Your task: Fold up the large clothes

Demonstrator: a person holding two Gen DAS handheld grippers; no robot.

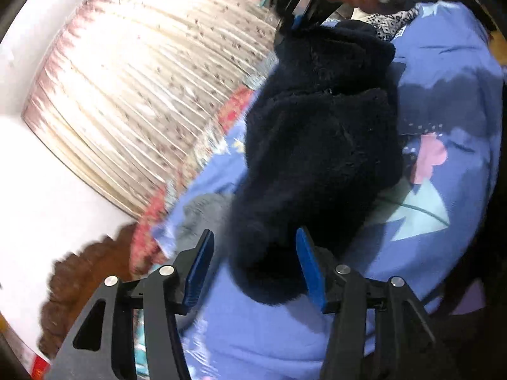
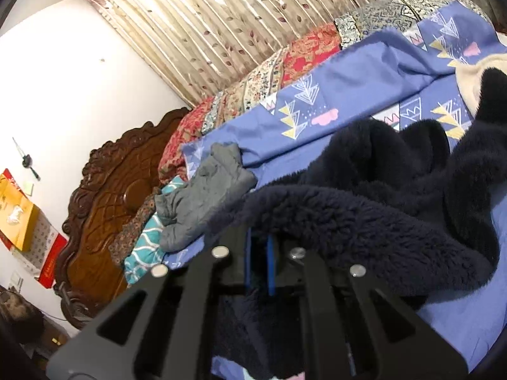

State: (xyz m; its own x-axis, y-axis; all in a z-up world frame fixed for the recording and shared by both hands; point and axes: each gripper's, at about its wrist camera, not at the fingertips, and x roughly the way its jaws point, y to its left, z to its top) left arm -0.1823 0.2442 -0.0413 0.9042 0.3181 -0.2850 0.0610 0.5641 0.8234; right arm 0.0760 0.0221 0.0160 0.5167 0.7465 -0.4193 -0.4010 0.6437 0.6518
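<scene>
Left gripper (image 1: 253,272) is held wide open at 6 o'clock, the dark fleece garment (image 1: 320,145) draped between its fingers over the blue bedsheet (image 1: 443,63). Right gripper (image 2: 260,261) is clamped on the fleece edge; a grey cloth (image 2: 206,196) lies at 9 o'clock.

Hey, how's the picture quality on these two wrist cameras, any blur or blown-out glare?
Left wrist view: motion-smeared, with the curtain blown out to glare; the dark fleece garment shows little detail. Right wrist view: sharper and evenly lit, curtain pattern legible, fisheye bending the edges.
</scene>
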